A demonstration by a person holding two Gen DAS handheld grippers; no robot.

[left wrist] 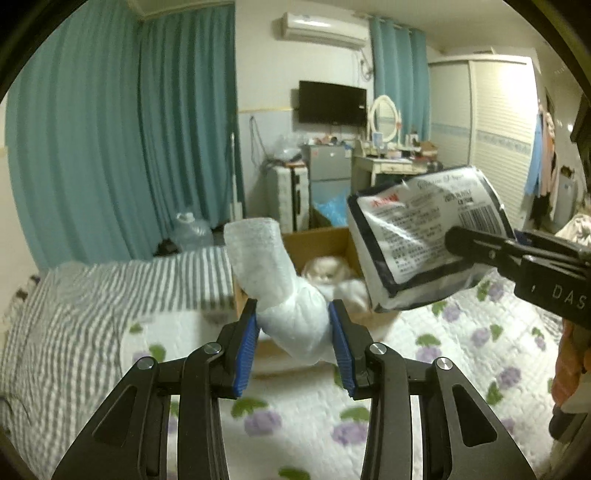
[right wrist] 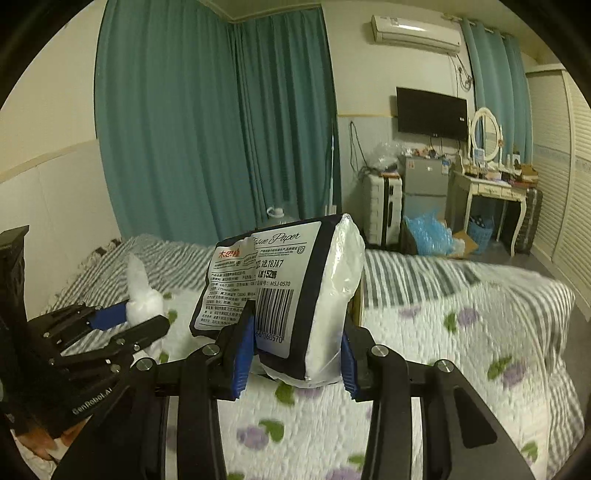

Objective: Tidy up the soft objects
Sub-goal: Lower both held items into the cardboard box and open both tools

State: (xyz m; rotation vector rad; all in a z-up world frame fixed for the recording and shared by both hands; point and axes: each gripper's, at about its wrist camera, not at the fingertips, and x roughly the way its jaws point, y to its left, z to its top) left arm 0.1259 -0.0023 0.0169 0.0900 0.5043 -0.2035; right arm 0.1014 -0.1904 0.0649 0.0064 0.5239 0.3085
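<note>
Two tongs clenched, left tongs gripping foam wrap, right tongs gripping tissue pack

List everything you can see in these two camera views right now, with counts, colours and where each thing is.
foam sleeve: 1, white, bent, clamped in the left gripper above the bed
tissue pack: 1, white with dark border, clamped in the right gripper
cardboard box: 1, brown, open, on the bed ahead
plush toy: 1, cream, inside the box
quilt: 1, white with purple flowers, on the bed
striped sheet: 1, grey and white, left part of bed
curtains: teal, far wall
television: 1, black, wall-mounted
air conditioner: 1, white, high on wall
dressing table: 1, cream, oval mirror
left gripper: black, blue pads
right gripper: black, blue pads
</note>
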